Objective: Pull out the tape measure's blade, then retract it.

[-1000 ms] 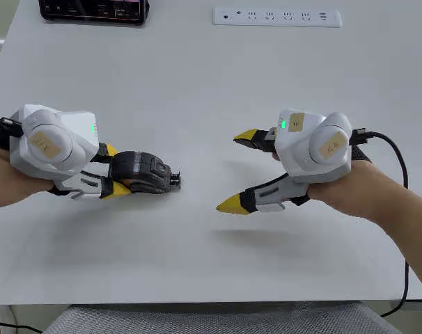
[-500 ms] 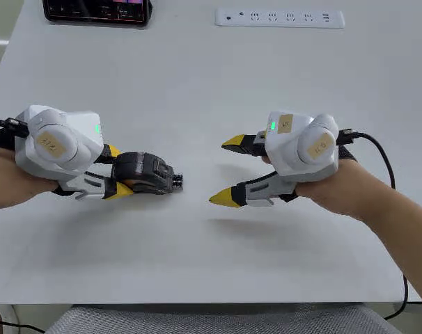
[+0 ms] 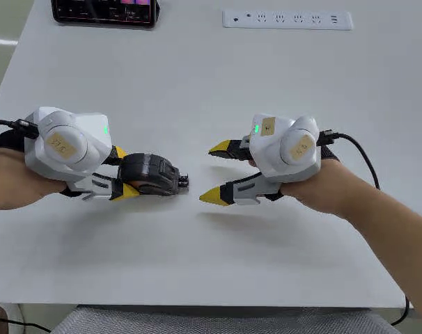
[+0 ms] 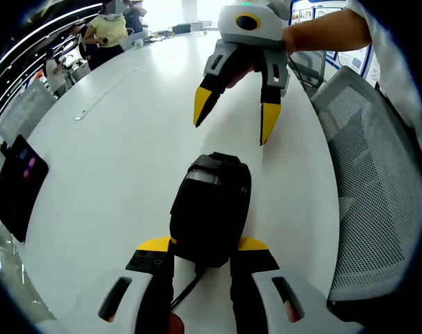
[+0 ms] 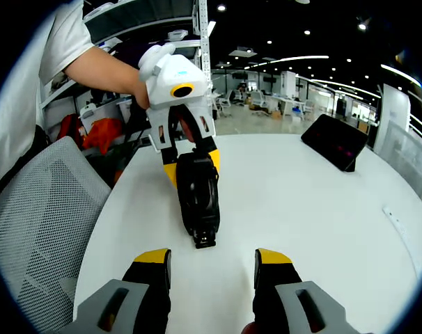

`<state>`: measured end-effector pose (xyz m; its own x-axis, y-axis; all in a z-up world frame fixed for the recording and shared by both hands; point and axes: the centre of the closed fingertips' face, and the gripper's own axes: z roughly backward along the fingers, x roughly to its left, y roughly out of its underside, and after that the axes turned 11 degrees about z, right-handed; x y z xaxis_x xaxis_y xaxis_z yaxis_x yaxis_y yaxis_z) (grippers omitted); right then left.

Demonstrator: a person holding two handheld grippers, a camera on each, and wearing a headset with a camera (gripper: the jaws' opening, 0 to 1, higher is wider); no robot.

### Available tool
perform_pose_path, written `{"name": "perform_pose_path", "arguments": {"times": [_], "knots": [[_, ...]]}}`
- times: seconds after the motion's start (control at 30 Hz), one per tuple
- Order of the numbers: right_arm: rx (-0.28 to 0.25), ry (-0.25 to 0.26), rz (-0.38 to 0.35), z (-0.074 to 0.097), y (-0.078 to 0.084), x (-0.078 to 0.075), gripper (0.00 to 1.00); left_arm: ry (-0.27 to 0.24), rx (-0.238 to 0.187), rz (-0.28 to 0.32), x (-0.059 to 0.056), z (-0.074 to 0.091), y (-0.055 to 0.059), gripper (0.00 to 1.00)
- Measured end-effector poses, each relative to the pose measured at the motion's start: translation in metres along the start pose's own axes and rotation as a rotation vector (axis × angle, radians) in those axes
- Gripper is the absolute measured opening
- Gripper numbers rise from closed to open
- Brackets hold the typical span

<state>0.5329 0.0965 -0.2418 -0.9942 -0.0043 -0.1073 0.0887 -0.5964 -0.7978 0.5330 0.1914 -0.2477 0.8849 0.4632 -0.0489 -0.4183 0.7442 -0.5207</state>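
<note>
Right tool closer to tape measure.

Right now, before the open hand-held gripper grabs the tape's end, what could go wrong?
1. The small dark end hook on the black tape measure is tiny next to the right hand-held gripper, whose jaws stand wide open, so it may miss the hook or slip off it.
2. The left hand-held gripper clamps only the case's back end, so a hard pull might twist the case loose.
</note>
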Motion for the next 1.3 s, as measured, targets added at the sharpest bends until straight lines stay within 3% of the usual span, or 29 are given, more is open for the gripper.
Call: {"name": "perform_pose_path", "arguments": {"times": [0.57,1.3], "knots": [[-0.029,-0.035,0.024,-0.025,-0.004,0.007,0.32,0.005,-0.007,0.012,0.0,0.0,0.0,0.26],[-0.036,-0.053,0.057,-0.038,-0.003,0.007,0.19,0.009,-0.006,0.01,0.001,0.0,0.0,0.26]]}}
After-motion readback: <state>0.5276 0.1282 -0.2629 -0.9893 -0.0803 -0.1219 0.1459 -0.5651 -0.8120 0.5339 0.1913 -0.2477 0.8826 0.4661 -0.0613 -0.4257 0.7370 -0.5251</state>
